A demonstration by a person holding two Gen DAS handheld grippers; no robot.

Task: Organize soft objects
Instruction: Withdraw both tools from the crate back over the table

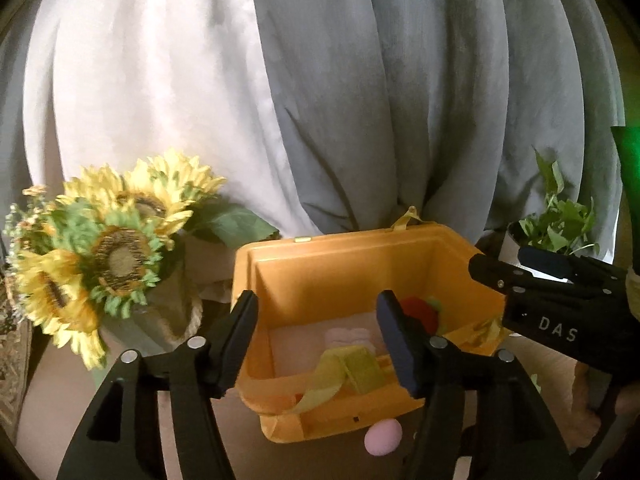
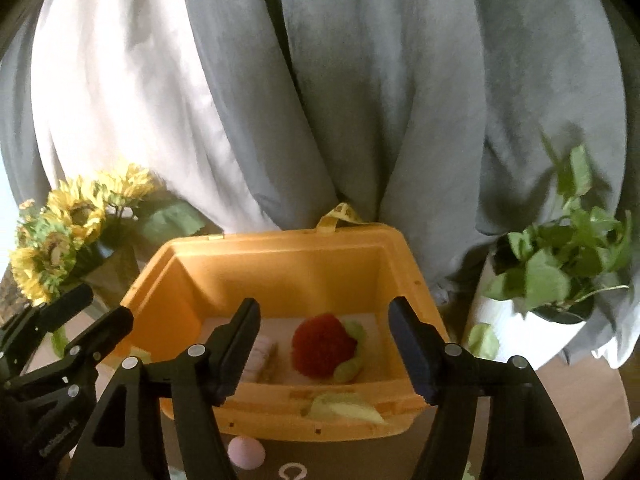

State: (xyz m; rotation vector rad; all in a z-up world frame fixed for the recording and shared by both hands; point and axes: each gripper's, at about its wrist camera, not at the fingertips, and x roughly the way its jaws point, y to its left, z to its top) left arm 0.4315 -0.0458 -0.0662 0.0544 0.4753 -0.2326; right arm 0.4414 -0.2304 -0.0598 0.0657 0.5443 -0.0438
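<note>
An open yellow bin (image 1: 320, 264) (image 2: 280, 264) stands ahead of both grippers. Inside it lie a red plush strawberry with green leaves (image 2: 324, 346) (image 1: 416, 308) and a pale pink soft piece (image 2: 262, 354) (image 1: 348, 338). A yellow-green ribbon (image 1: 348, 372) (image 2: 344, 406) hangs over the bin's near wall. A pink soft ball (image 1: 383, 436) (image 2: 246, 453) lies on the table in front of the bin. My left gripper (image 1: 318, 340) is open and empty over the bin's near-left part. My right gripper (image 2: 324, 344) is open and empty over the bin; it also shows in the left wrist view (image 1: 516, 268).
A vase of sunflowers (image 1: 108, 248) (image 2: 68, 236) stands left of the bin. A leafy plant in a white pot (image 2: 552, 280) (image 1: 556, 224) stands to its right. Grey and white curtains (image 1: 320, 80) hang close behind. A green object (image 1: 630, 168) is at the far right.
</note>
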